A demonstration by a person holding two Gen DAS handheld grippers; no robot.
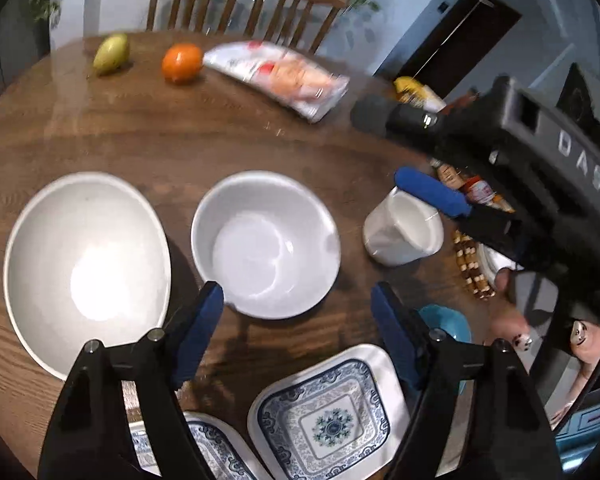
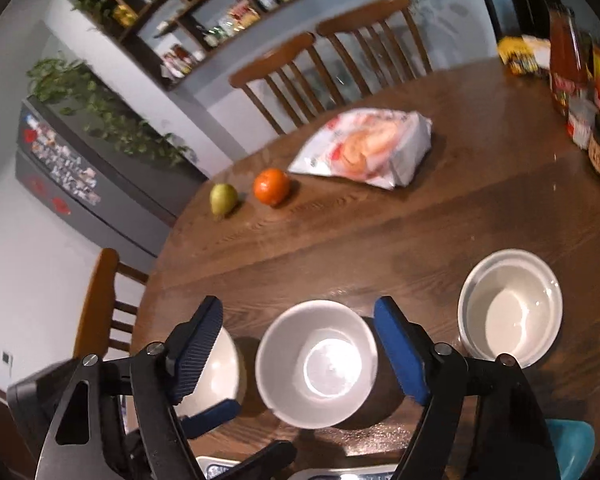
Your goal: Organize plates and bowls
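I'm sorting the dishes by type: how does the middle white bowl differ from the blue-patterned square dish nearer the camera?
The white bowl is round; the blue-patterned square dish has four sides with rounded corners. The bowl is plain white inside, while the dish carries blue ornament and a central medallion. The bowl looks deeper; the dish looks shallower, with a broad sloping rim. Both sit upright and empty on the wooden table.

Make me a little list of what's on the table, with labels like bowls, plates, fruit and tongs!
white bowls: large bowl, middle bowl, small bowl
plates: square patterned plate, second patterned plate
fruit: pear, orange
left tongs: open, holding nothing, by the middle bowl's near rim
right tongs: open, holding nothing
table: brown wood
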